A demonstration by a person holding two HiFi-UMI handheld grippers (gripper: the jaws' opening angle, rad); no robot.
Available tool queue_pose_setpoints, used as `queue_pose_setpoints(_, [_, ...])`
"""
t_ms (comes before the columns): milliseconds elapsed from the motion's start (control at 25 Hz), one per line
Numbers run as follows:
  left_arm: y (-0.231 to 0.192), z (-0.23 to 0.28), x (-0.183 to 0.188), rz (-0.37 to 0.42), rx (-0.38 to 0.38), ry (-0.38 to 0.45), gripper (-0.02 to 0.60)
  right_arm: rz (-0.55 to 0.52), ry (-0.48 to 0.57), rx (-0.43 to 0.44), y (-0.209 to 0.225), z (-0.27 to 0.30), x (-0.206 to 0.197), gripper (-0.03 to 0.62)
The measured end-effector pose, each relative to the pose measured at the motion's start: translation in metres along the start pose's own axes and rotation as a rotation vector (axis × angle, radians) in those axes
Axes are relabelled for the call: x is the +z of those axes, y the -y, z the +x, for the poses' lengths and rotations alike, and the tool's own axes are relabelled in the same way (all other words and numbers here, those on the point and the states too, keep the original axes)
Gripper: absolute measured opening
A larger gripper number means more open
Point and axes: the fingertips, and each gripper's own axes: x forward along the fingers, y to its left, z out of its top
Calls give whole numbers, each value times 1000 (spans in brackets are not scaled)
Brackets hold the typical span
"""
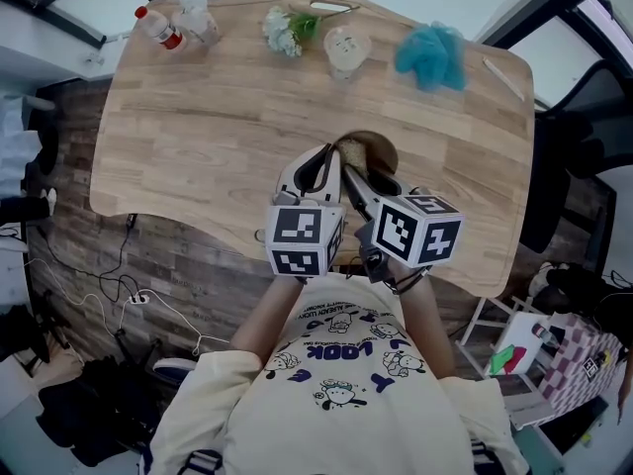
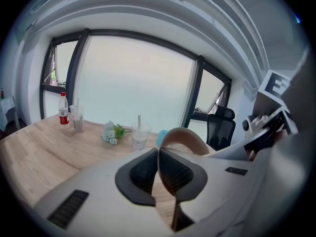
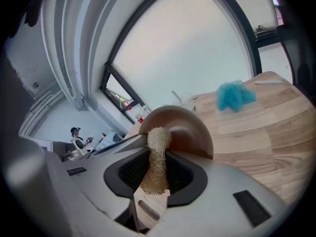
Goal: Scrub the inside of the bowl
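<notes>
Wooden bowl (image 3: 193,132) near the bench (image 1: 218,137) front edge: left hand-held gripper (image 2: 158,154) clamps its rim, right hand-held gripper (image 3: 157,159) grips a loofah scrubber (image 3: 158,141) inside it.

- Bright, even daylight pours through the windows (image 2: 133,78) at 12 o'clock in both gripper views; the glass is blown out white.
- The table (image 1: 218,137) is softly lit, with faint shadows.
- Fisheye bending and dark vignetting ring every edge.
- The left gripper (image 2: 158,154) shell at 6 o'clock looks soft.
</notes>
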Motion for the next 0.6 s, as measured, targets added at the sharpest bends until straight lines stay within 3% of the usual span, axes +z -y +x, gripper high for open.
queue_pose_setpoints(280, [-2, -2, 2, 9, 15, 9, 44, -46, -49, -17, 4, 1, -10, 94])
queue_pose_setpoints(600, [-10, -4, 2, 1, 35, 5, 46, -218, -68, -167, 30, -7, -9, 94])
